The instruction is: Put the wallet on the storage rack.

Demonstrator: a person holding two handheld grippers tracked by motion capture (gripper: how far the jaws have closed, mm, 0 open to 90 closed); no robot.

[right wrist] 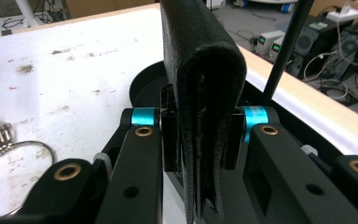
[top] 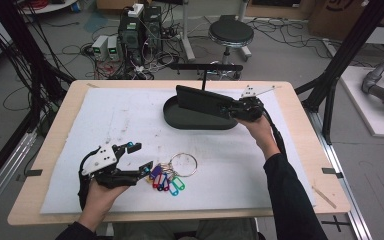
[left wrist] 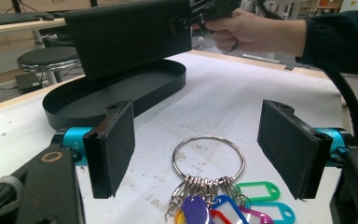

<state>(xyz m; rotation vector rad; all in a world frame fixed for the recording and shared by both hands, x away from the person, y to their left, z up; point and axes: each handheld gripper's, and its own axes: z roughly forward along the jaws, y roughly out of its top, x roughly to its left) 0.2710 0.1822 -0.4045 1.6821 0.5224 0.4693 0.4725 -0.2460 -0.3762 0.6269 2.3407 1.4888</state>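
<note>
Gripping folded black leather wallet (right wrist: 205,70), right gripper (top: 236,109) over oval tray (top: 180,119)

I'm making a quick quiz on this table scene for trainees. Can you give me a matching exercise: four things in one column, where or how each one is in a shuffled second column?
Things:
1. black wallet
2. key ring
3. black oval tray
4. left hand-held gripper

States:
A. jaws open, nothing between the pads
B. lying flat on the white mat, coloured tags attached
C. clamped in the right hand-held gripper, held above the tray
D. resting on the mat, nothing inside

Pairs: 1-C, 2-B, 3-D, 4-A
</note>
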